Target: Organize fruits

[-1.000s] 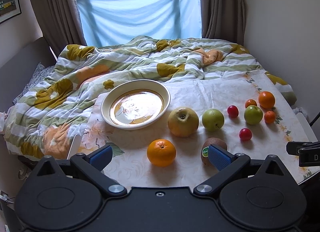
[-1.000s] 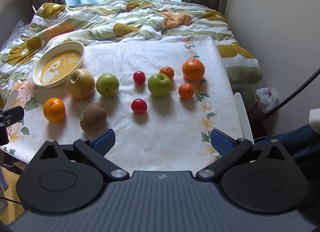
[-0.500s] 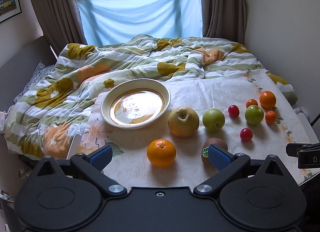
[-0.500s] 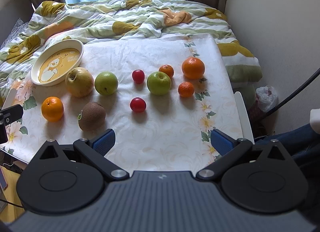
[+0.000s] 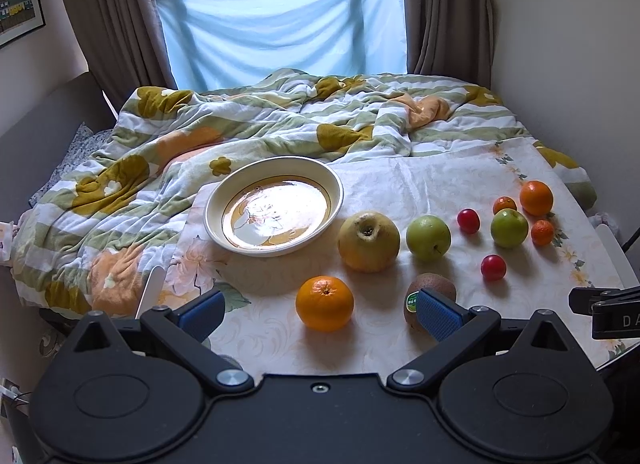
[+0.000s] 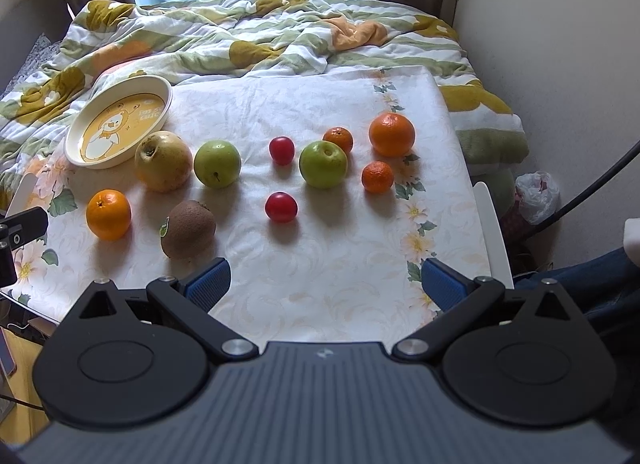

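On the white floral cloth (image 6: 320, 272) over the bed, all fruit sits loose, none in the plate (image 6: 80, 144). Plate: far left of the cloth, cream rim, yellow bear print, holding no fruit.

Just right of the plate: yellow pear (image 6: 163, 160), then a green apple (image 6: 217, 164) beside it, apart. Near-left: large orange (image 6: 108, 214), with the kiwi (image 6: 188, 229) to its right, sticker on its left end.

Centre: two red cherry-size fruits, far one (image 6: 281, 150) and near one (image 6: 281, 206), well apart. Right cluster: second green apple (image 6: 323, 164), small mandarin (image 6: 338, 139) just behind it, big orange (image 6: 391, 134) far right, another mandarin (image 6: 377, 177) near it.

Left gripper (image 5: 320, 312): fingers spread wide, holding nothing, low over the near edge; the large orange (image 5: 325, 303) lies between its fingers in view, kiwi (image 5: 431, 291) partly behind the right pad.

Right gripper (image 6: 326, 284): fingers spread wide, holding nothing, over bare cloth at the near edge, short of all fruit.

Rumpled striped duvet (image 6: 248, 36) beyond the cloth.
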